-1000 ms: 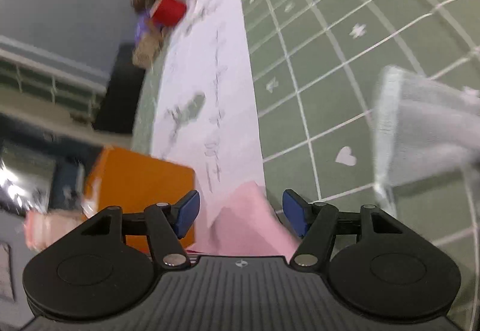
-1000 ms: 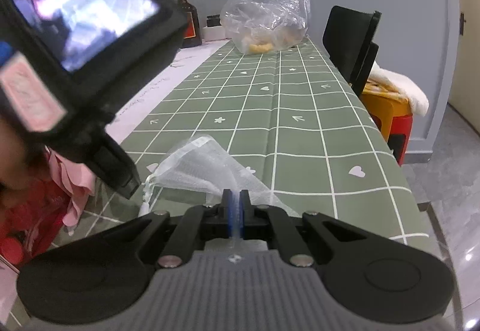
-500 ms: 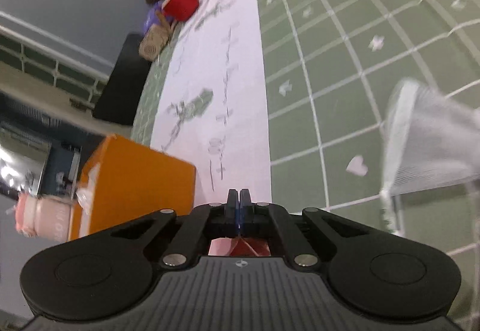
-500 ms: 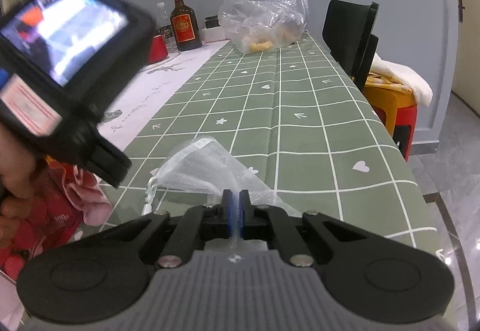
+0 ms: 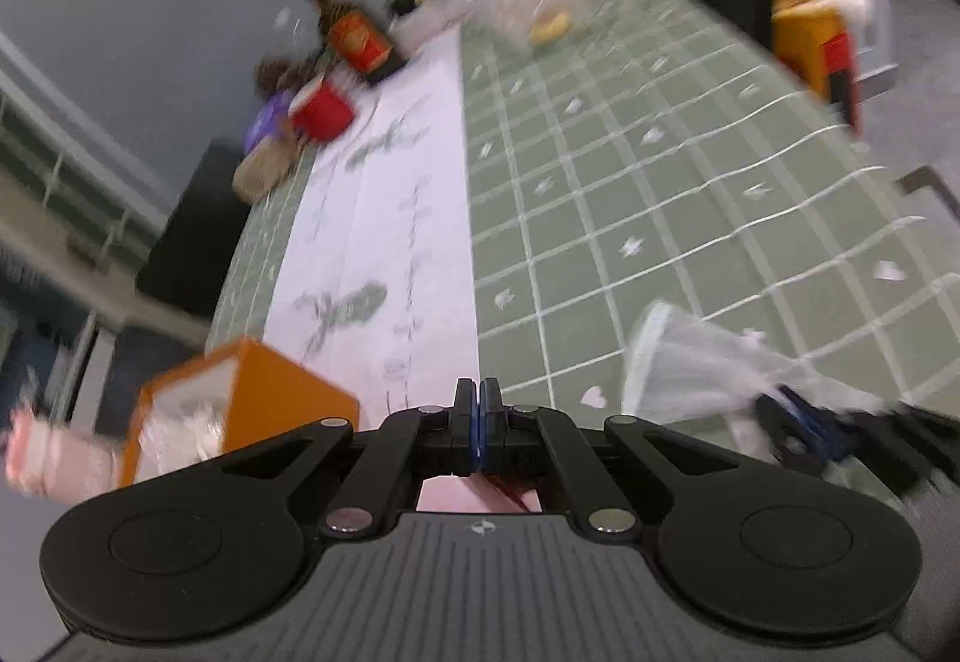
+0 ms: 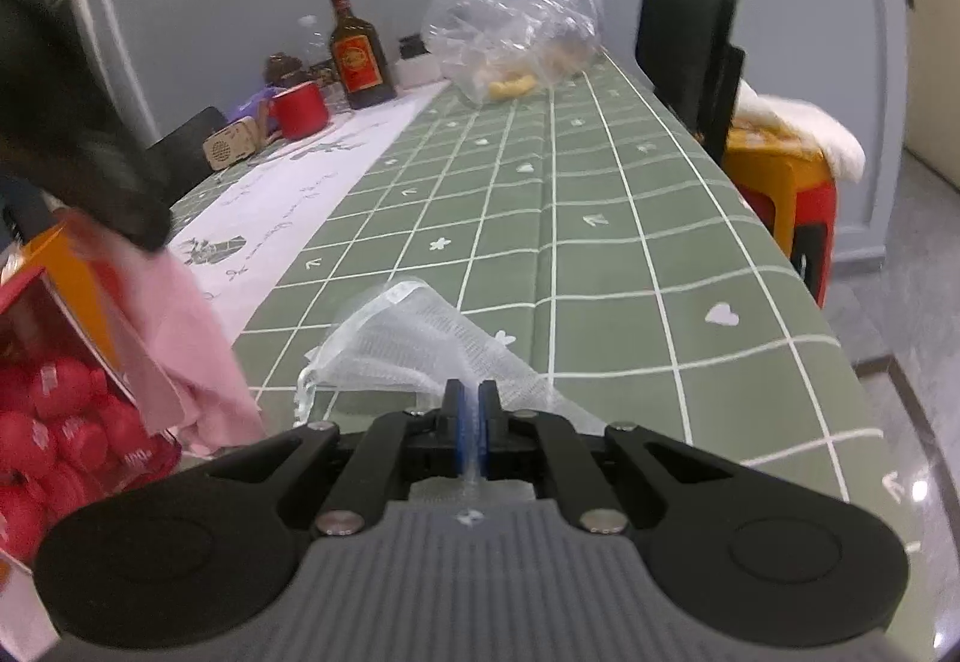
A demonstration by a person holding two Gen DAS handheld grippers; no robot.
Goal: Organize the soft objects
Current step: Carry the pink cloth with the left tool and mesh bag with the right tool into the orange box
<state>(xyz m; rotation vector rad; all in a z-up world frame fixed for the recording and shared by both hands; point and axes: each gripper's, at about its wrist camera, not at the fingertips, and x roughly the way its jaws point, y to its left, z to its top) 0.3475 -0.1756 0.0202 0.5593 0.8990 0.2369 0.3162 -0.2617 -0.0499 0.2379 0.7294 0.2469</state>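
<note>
My left gripper (image 5: pixel 479 398) is shut on a pink cloth (image 5: pixel 462 497), which hangs below it and shows at the left in the right wrist view (image 6: pixel 192 350). My right gripper (image 6: pixel 471 398) is shut on the edge of a white mesh bag (image 6: pixel 414 338) that lies on the green checked tablecloth (image 6: pixel 600 266). The bag also shows in the left wrist view (image 5: pixel 690 362), to the right of the left gripper. An orange box (image 5: pixel 240 410) stands at the table's near left; in the right wrist view it holds several red balls (image 6: pixel 54 422).
A white paper runner (image 5: pixel 408 218) lies along the table's left side. At the far end stand a brown bottle (image 6: pixel 357 53), a red mug (image 6: pixel 300 110), a small tan box (image 6: pixel 231 146) and a clear plastic bag (image 6: pixel 522 32). A black chair (image 6: pixel 690 56) and an orange stool (image 6: pixel 780 188) stand to the right.
My left gripper closed on the pink cloth, then lifted and swung right toward the mesh bag. My right gripper kept its hold on the bag and barely moved.
</note>
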